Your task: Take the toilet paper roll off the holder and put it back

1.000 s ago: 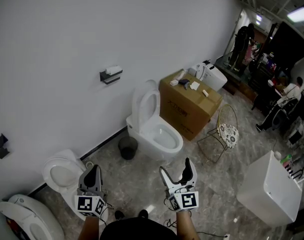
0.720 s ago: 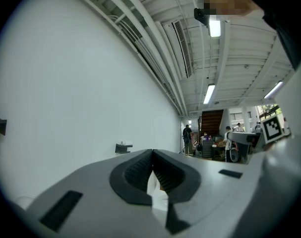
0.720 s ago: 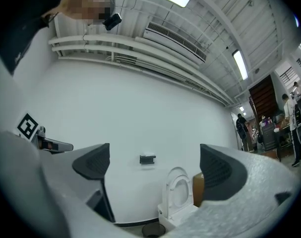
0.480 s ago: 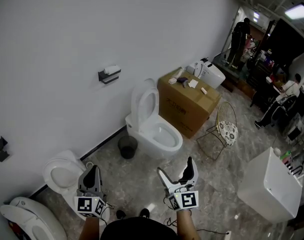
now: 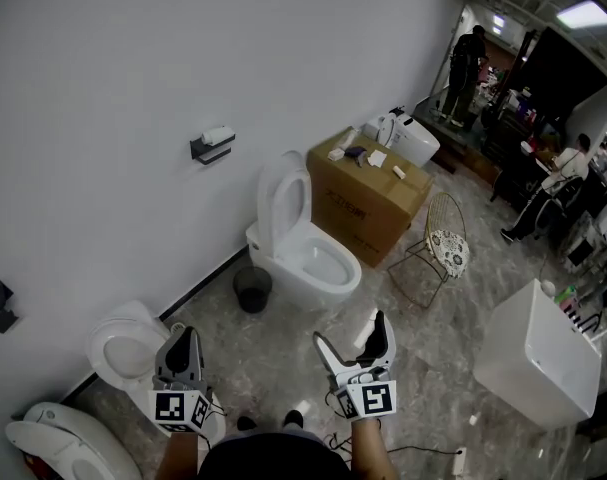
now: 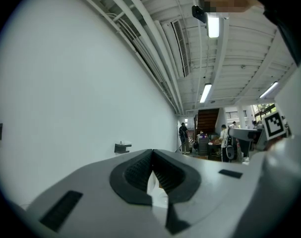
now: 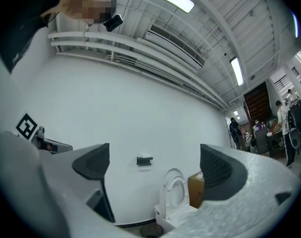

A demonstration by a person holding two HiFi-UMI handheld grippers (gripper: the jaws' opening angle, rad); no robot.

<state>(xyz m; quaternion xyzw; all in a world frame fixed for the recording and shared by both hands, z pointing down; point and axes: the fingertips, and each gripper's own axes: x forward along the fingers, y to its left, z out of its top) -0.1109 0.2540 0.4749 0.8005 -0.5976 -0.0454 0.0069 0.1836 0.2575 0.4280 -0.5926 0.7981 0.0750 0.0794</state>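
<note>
Both tools low, the roll on its wall holder ahead of me.

My left tool has its jaws pressed together with nothing in them. My right tool has just been opening its jaws, and they stand wide apart and empty. The toilet paper roll sits on the dark holder on the white wall at my 11 o'clock, well apart from both tools. At 12 o'clock stands a toilet with its lid up, and a dark bin is just beside it. A cardboard box is at 1 o'clock, a wire chair at 2 and a second toilet at 10.
</note>
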